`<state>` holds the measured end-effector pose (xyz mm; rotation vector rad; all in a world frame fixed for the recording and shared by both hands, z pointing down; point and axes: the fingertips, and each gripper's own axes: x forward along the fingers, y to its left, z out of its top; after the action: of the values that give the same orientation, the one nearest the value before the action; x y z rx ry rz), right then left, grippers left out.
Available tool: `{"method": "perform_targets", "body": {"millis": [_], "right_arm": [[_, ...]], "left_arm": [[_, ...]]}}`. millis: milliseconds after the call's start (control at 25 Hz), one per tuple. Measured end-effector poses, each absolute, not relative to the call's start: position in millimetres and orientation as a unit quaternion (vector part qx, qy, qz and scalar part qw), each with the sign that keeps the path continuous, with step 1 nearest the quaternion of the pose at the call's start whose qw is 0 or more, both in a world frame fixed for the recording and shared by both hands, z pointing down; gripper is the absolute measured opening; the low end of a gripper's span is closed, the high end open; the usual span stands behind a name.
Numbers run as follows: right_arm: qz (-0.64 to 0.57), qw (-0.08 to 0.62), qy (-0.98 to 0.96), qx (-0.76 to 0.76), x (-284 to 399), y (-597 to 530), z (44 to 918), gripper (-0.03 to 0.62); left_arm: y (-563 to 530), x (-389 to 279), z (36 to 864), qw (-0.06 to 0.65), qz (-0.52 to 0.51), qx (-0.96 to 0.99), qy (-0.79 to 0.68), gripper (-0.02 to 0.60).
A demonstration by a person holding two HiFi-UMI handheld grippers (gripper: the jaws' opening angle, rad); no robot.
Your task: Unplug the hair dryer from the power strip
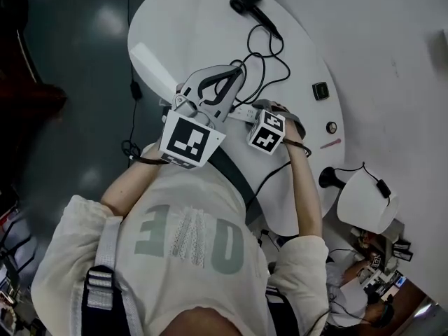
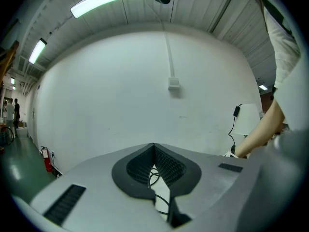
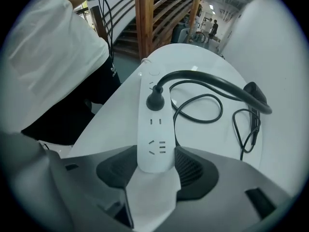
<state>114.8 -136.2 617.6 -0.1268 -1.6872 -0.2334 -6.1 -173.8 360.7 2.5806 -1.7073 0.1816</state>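
Note:
The white power strip (image 3: 153,124) lies on the round white table (image 3: 212,144), and my right gripper (image 3: 155,164) points straight down at it, its pads pressed against both sides of the strip's near end. A black plug (image 3: 155,100) sits in a socket further along the strip. Its black cord (image 3: 203,98) loops across the table to the black hair dryer (image 3: 256,98), which also shows at the table's far side (image 1: 248,2). My left gripper (image 1: 234,68) hovers above the cord with its jaws shut and empty, fingertips (image 2: 154,146) together.
A small black square device (image 1: 320,90), a round knob (image 1: 332,127) and a pen (image 1: 330,144) lie near the table's right edge. A white lamp-like object (image 1: 367,200) stands beyond it. A wooden staircase (image 3: 145,18) rises past the table's far end.

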Motion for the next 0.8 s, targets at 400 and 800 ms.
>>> {"method": "perform_targets", "body": {"millis": [400, 800], "right_arm": [[-0.107, 0.652, -0.748, -0.058, 114, -136, 617, 0.245], [-0.102, 0.651, -0.75, -0.053, 113, -138, 617, 0.245]], "left_arm": [[-170, 11, 413, 0.089, 0.066, 0.874, -0.472, 0.075], [-145, 57, 525, 0.088, 0.17, 0.898, -0.396, 0.167]]}}
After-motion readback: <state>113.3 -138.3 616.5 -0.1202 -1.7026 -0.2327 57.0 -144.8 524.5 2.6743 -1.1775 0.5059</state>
